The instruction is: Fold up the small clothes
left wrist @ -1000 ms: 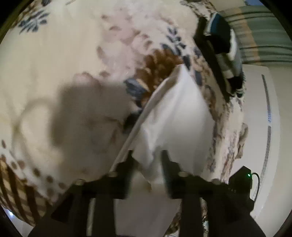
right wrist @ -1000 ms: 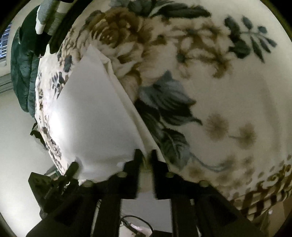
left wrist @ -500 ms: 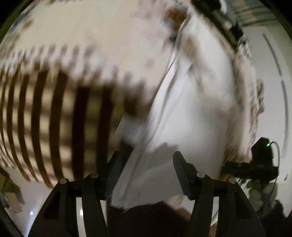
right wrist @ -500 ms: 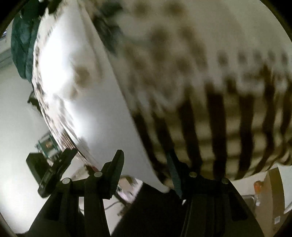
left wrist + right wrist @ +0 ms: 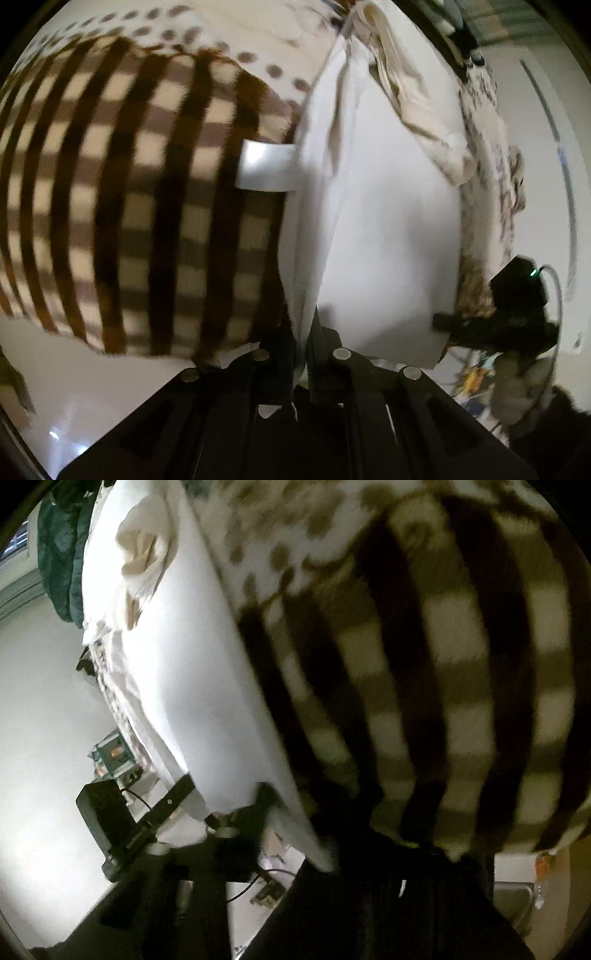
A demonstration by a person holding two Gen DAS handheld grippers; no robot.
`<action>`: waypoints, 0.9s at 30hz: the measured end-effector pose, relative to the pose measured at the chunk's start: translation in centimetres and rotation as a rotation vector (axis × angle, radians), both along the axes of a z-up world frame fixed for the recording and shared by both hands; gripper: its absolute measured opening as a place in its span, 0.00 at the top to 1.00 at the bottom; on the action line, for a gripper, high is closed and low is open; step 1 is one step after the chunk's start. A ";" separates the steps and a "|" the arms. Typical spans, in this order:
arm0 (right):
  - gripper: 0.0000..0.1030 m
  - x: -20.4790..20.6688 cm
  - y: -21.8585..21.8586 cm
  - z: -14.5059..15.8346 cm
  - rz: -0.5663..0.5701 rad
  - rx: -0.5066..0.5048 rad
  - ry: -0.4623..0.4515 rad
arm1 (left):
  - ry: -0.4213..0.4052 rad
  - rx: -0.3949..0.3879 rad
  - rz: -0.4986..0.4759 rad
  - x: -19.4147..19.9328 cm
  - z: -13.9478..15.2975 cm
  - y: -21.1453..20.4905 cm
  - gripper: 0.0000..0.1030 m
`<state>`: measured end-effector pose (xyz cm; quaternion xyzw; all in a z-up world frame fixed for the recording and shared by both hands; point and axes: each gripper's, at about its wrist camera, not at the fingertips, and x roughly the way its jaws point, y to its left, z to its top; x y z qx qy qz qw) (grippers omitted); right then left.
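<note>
A white garment [image 5: 384, 221] lies on a brown-striped and floral blanket [image 5: 129, 184], with a white tag [image 5: 267, 170] sticking out at its left edge. My left gripper [image 5: 303, 332] is shut on the garment's near edge. In the right wrist view the same white garment [image 5: 184, 664] runs down to my right gripper [image 5: 291, 812], which pinches its near corner. The right fingers are dark and partly hidden by the cloth. The other gripper shows in each view, the right one [image 5: 509, 314] and the left one [image 5: 140, 823].
A crumpled cream cloth [image 5: 417, 96] lies on the far end of the garment. Dark green clothing [image 5: 62, 554] sits at the blanket's far edge. The white floor [image 5: 44, 720] lies beyond the blanket's edge. A small green box [image 5: 112, 755] stands on it.
Both grippers let go of the far edge, swung back open toward the near striped end, and have now shut on the garment's near edge.
</note>
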<state>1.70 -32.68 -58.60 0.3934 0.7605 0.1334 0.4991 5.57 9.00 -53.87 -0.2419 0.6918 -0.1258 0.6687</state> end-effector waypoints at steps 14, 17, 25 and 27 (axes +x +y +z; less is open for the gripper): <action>0.91 4.5 -1.6 7.9 0.005 0.180 -0.140 | -0.022 -0.219 0.186 5.1 7.9 1.1 0.97; 0.92 6.0 -2.3 8.6 -0.048 0.202 -0.130 | -0.030 -0.263 0.215 7.1 8.8 0.9 0.97; 0.95 14.8 -4.0 10.1 -0.259 0.239 -0.169 | -0.103 -0.363 0.303 17.3 8.9 0.2 0.97; 0.95 17.6 -4.5 9.9 -0.306 0.230 -0.187 | -0.105 -0.382 0.317 20.7 8.1 0.2 0.96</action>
